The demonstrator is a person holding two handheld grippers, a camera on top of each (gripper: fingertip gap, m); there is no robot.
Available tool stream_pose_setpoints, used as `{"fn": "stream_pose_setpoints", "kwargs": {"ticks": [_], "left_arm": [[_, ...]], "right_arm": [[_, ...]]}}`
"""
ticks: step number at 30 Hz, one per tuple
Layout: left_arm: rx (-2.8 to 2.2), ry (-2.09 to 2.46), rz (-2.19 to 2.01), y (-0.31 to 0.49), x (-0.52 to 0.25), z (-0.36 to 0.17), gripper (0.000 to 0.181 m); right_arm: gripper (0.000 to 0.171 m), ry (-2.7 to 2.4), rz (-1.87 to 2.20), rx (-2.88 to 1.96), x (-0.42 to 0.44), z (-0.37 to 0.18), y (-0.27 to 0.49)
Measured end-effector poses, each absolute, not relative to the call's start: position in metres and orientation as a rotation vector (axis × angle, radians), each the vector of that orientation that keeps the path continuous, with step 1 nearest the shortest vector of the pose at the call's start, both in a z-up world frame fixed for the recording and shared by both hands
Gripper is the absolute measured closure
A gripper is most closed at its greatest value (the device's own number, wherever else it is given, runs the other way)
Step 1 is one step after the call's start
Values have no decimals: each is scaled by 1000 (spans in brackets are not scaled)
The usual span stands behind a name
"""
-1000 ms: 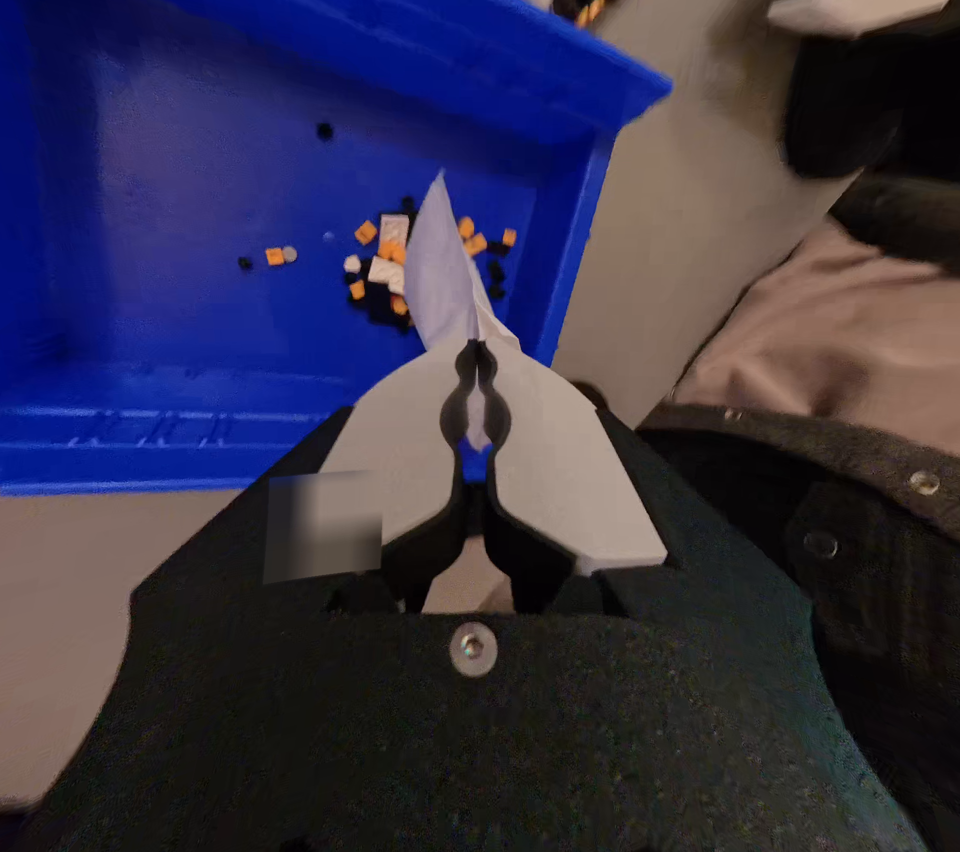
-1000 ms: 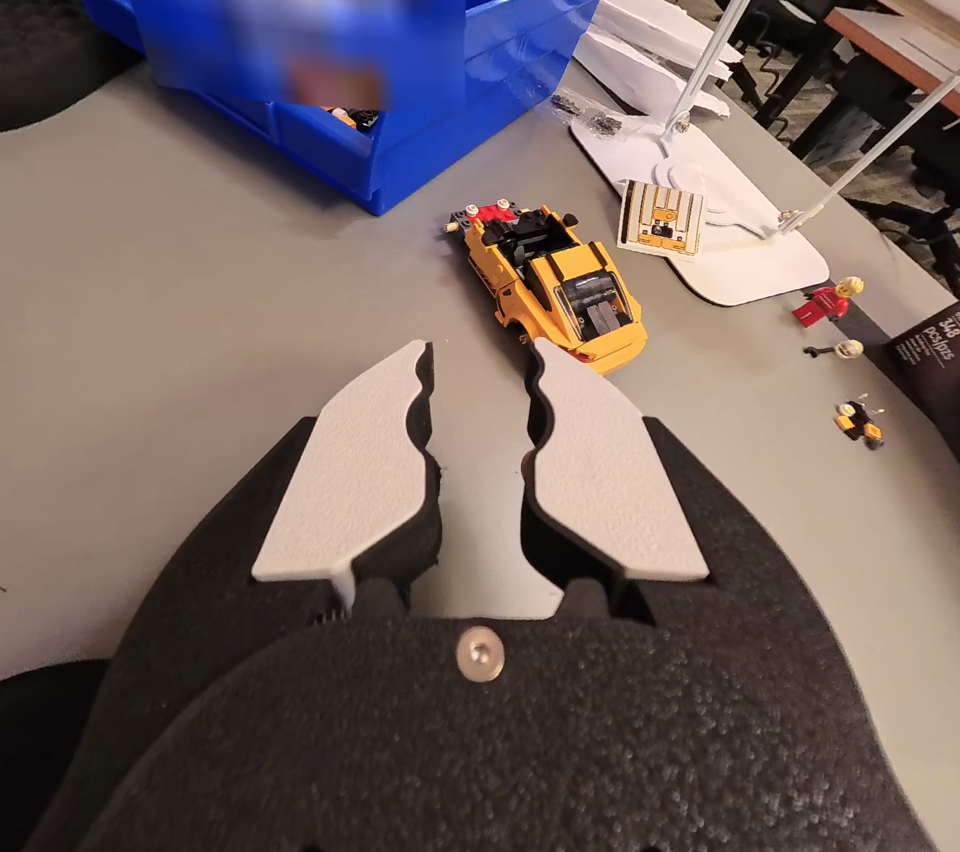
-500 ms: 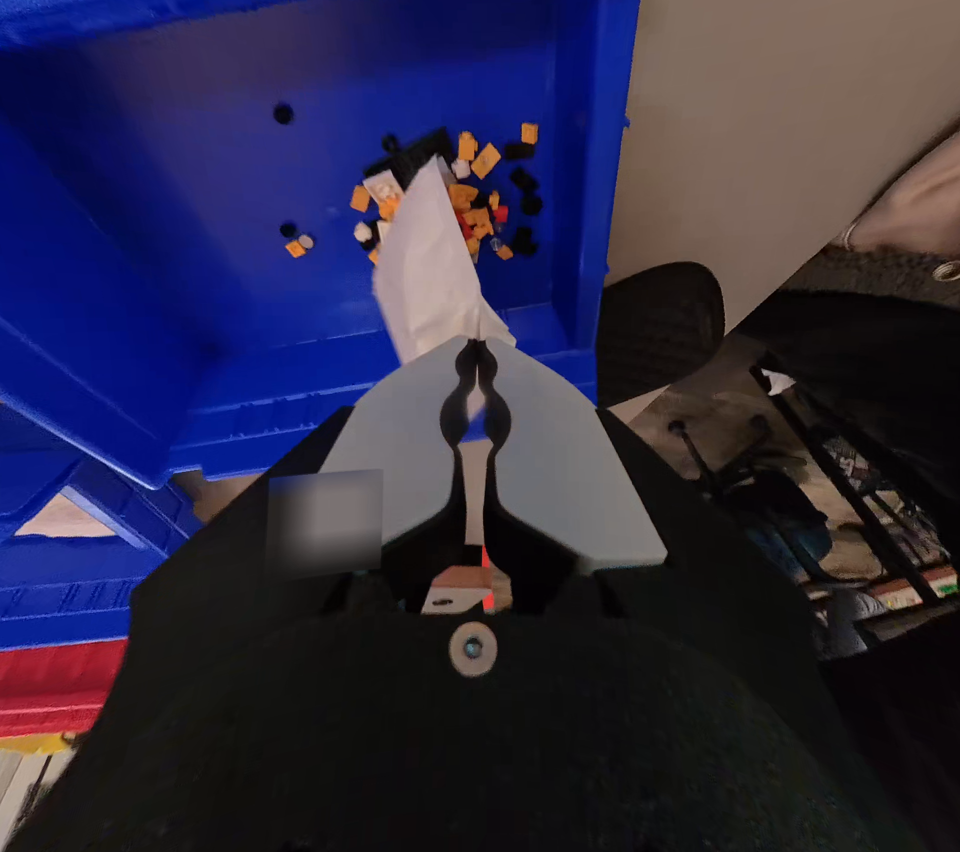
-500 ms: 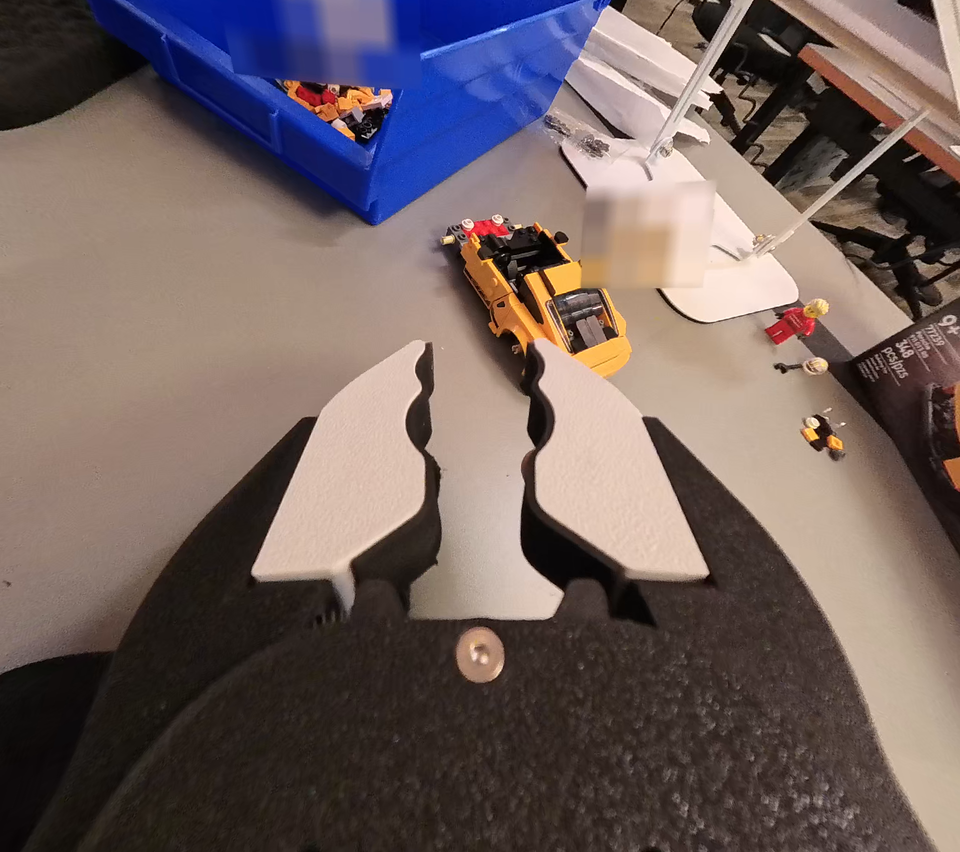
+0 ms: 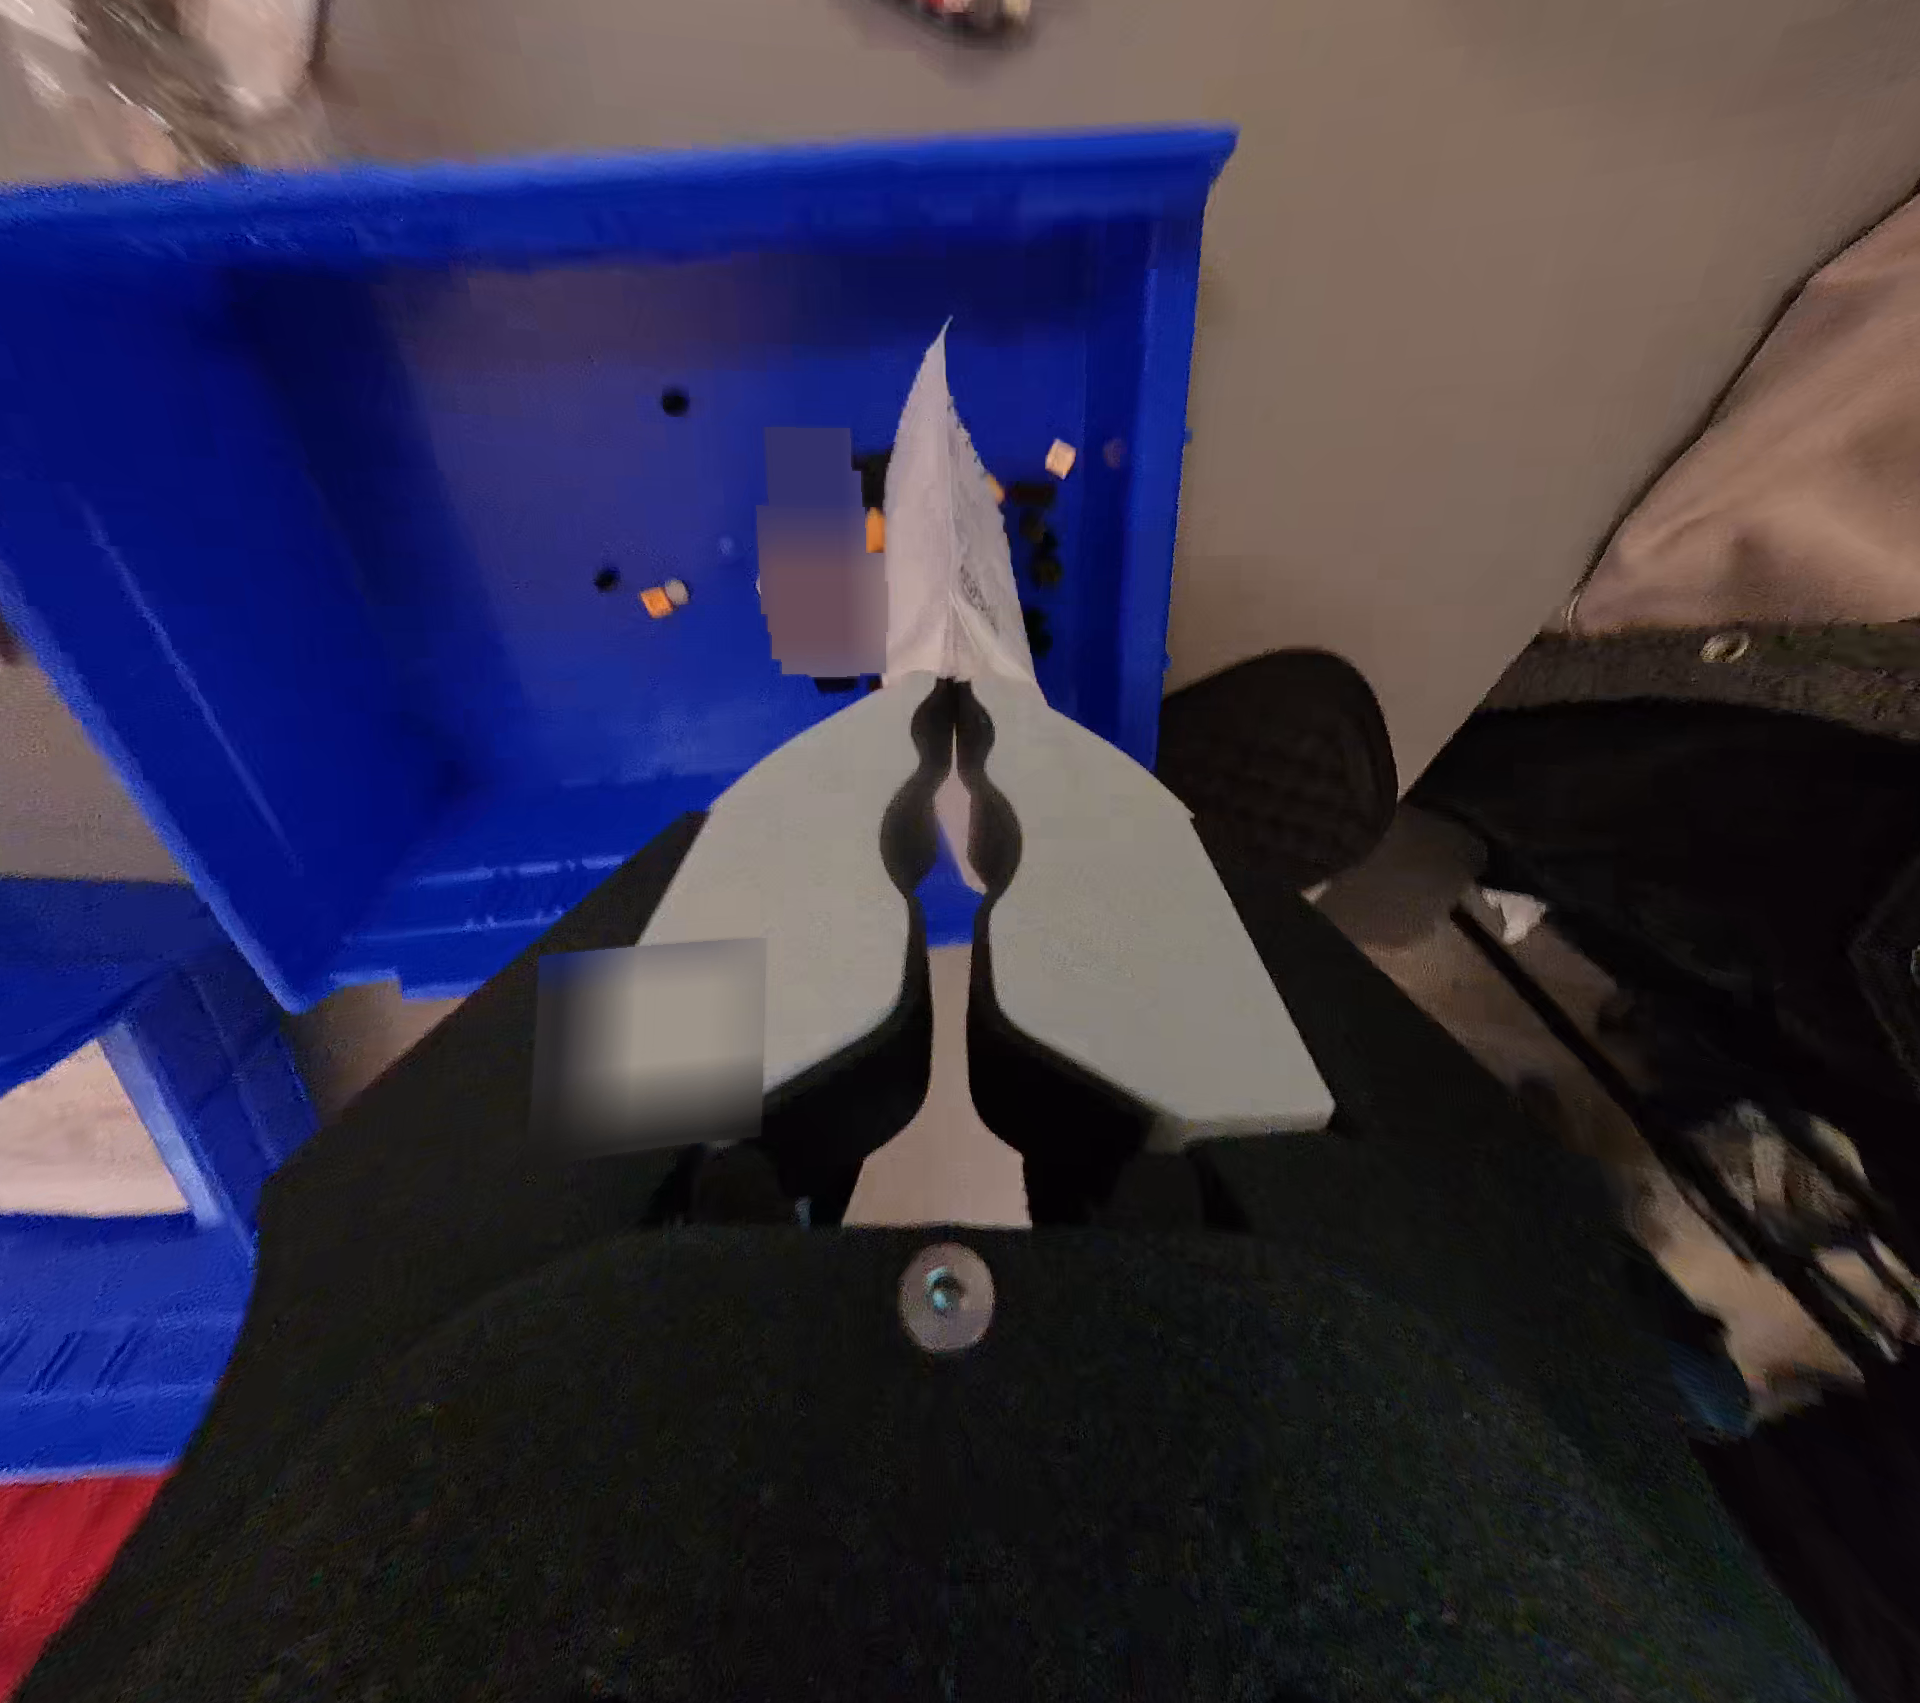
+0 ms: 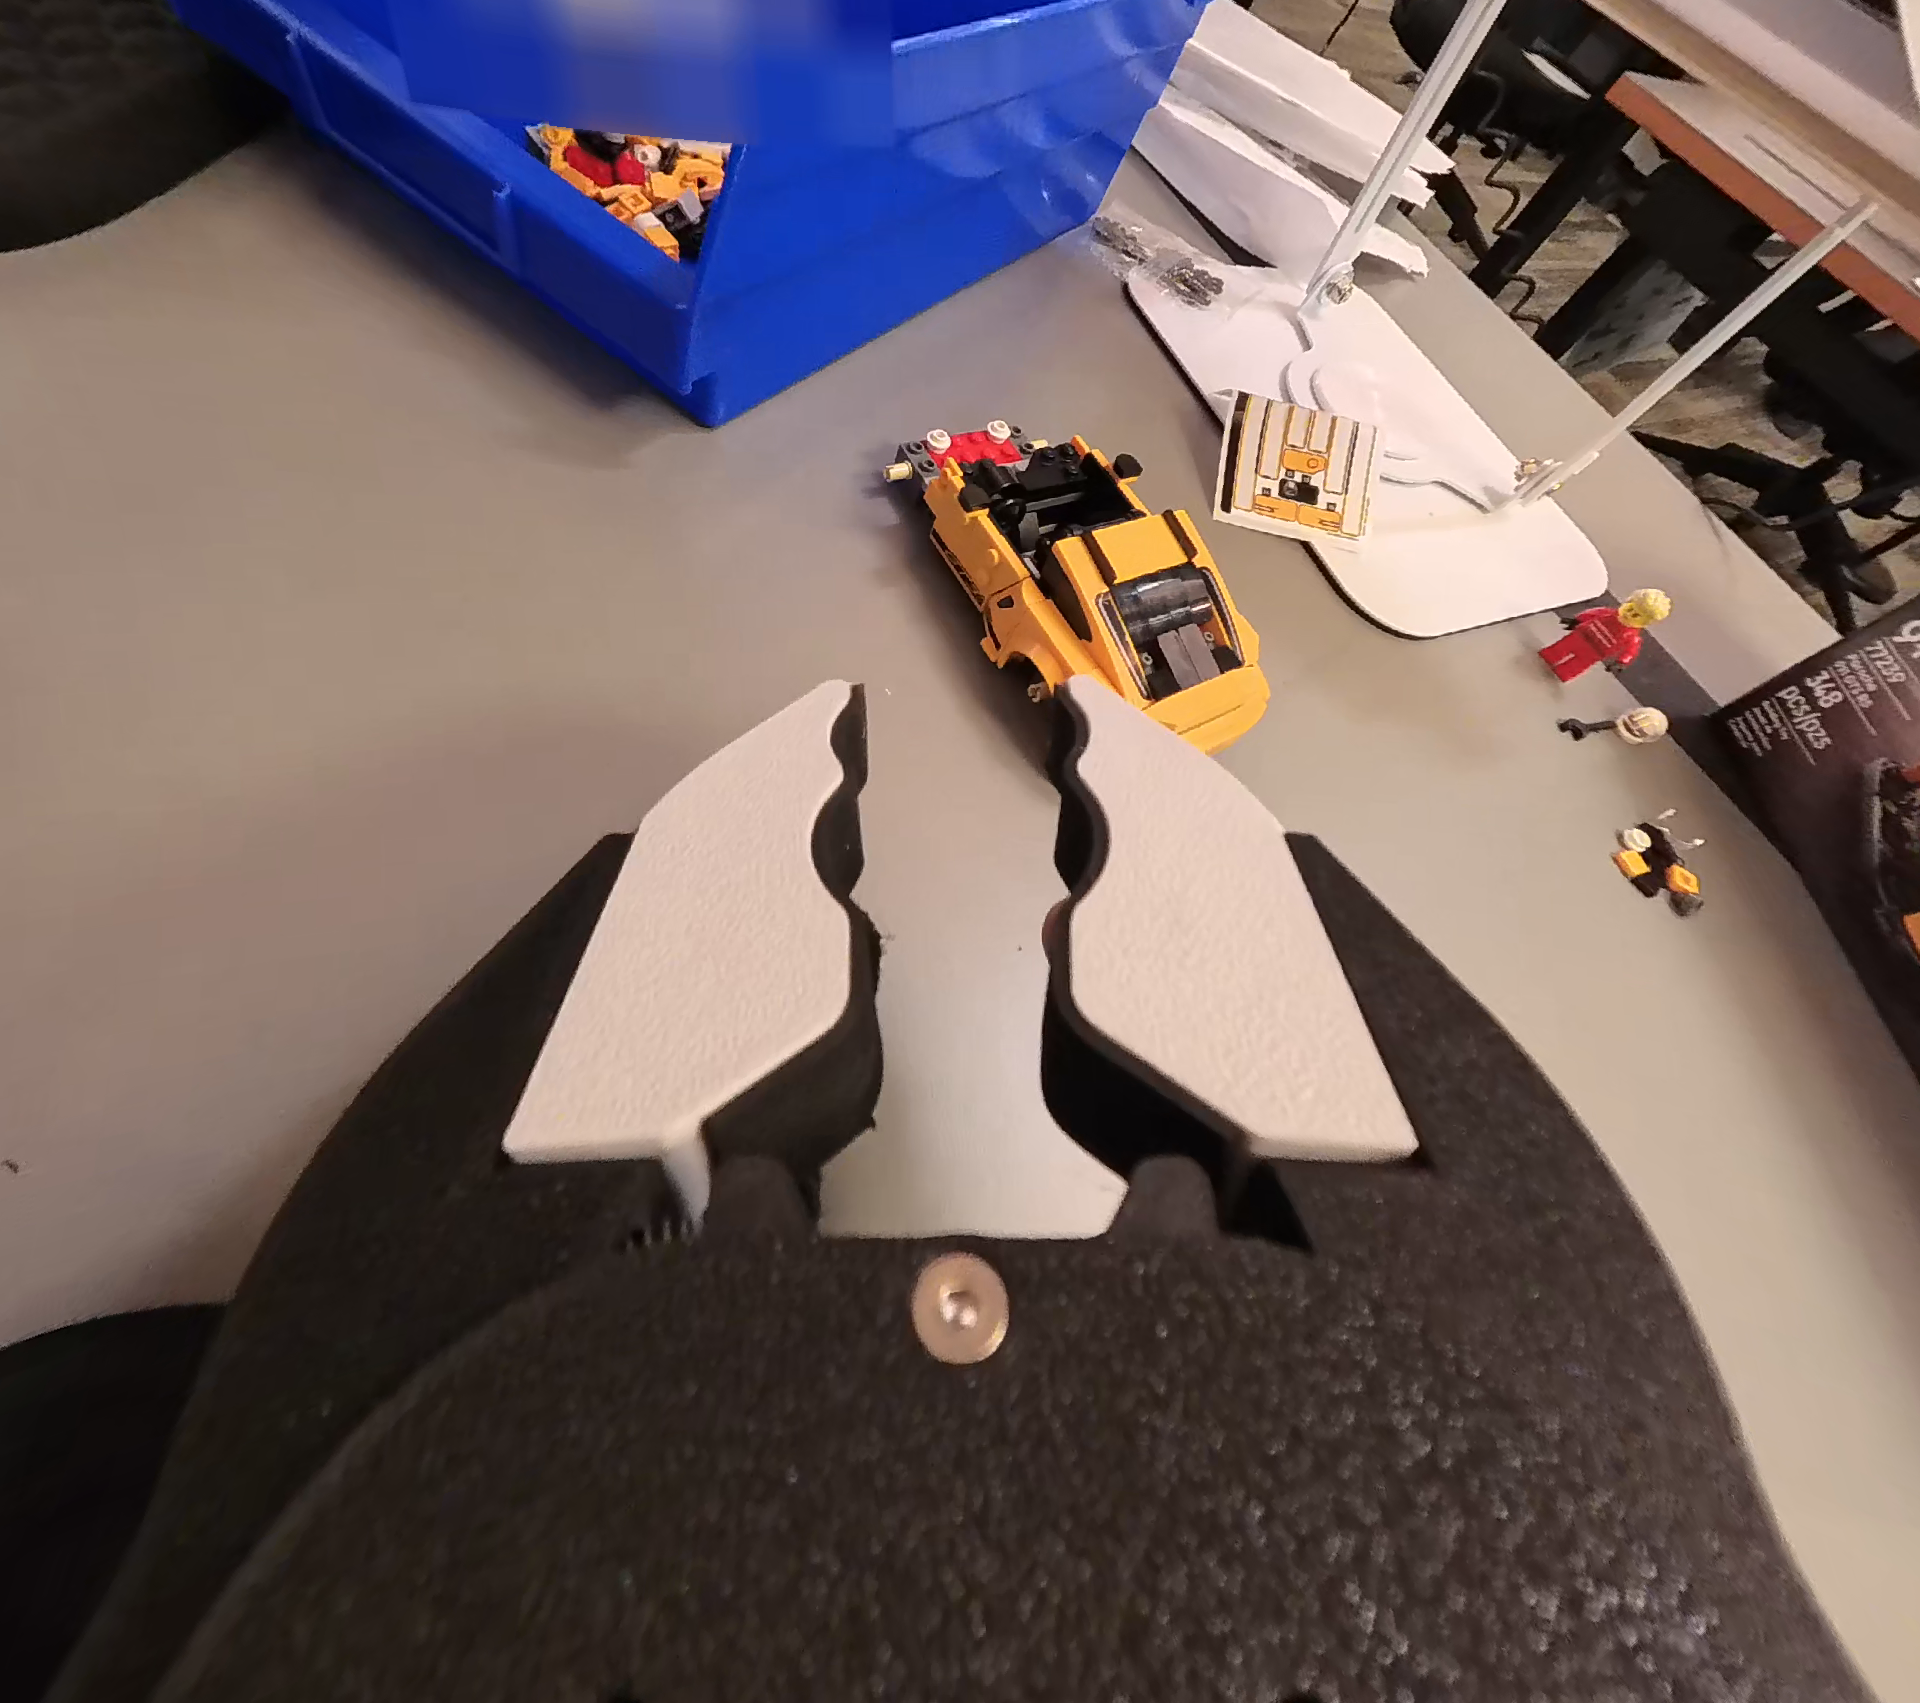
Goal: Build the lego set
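Emptying step: left tongs (image 5: 951, 697) clamped on paper bag (image 5: 948, 531) over bin (image 5: 312, 510); right tongs (image 6: 961, 708) apart near car (image 6: 1091, 604); next, likely discard bag.

The blue bin (image 6: 935, 126) looked like glossy moulded plastic, the table (image 6: 312, 614) smooth and matt grey, the gripper bodies rough black foam, the bag (image 5: 951, 541) crinkled paper.

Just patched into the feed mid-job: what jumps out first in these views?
The half-built yellow toy car on the grey table, just beyond the open right tool. Behind it stands a blue bin of loose bricks. The left tool pinches a white paper bag over a bin.
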State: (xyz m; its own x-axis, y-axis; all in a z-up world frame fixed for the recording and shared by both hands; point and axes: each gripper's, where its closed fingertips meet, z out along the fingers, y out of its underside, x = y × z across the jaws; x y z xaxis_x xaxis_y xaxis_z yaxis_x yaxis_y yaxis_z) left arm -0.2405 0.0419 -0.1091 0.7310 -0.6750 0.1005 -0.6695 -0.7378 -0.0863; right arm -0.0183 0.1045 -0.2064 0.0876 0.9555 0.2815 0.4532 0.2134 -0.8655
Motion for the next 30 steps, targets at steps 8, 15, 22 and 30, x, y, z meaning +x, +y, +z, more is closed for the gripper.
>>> {"fn": "stream_pose_setpoints", "kwargs": {"ticks": [8,15,22,30], "left_arm": [[-2283,917,-506,37,-219,-66,181],[-1540,800,-814,-6,-172,-29,181],[-1113,657,-1074,-26,-144,-24,181],[-1126,756,-1028,-28,-125,-51,181]], "right_arm": [[138,-1502,756,-1384,-22,-199,95],[136,-1515,1013,-1330,-45,-184,56],[124,-1355,1578,-1244,-64,-127,10],[171,-1269,1429,-1046,-54,-93,10]]}}
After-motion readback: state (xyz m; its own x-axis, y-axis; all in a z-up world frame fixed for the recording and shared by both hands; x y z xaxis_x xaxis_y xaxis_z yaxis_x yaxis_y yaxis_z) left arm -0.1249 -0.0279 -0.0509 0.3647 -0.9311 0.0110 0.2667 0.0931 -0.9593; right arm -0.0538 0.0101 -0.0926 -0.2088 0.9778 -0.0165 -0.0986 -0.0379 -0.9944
